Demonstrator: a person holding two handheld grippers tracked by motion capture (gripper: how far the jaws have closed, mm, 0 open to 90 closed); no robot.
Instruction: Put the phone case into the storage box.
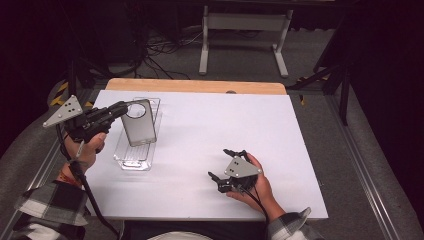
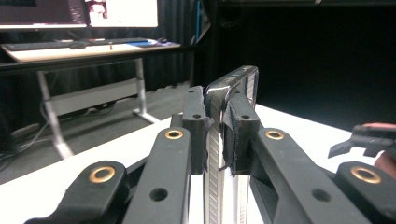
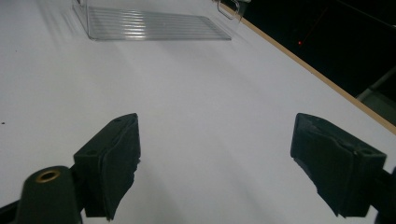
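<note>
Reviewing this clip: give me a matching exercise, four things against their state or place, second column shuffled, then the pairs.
Things:
1. left gripper
2. right gripper
3. phone
4. clear tray

States or places:
A. lying on the white table, nothing clamping it
B. jaws wide apart, resting low on the table near the person
C. jaws shut on a thin edge
D. held up over the tray, gripped at its top

Pairs: 1-C, 2-B, 3-D, 4-A
</note>
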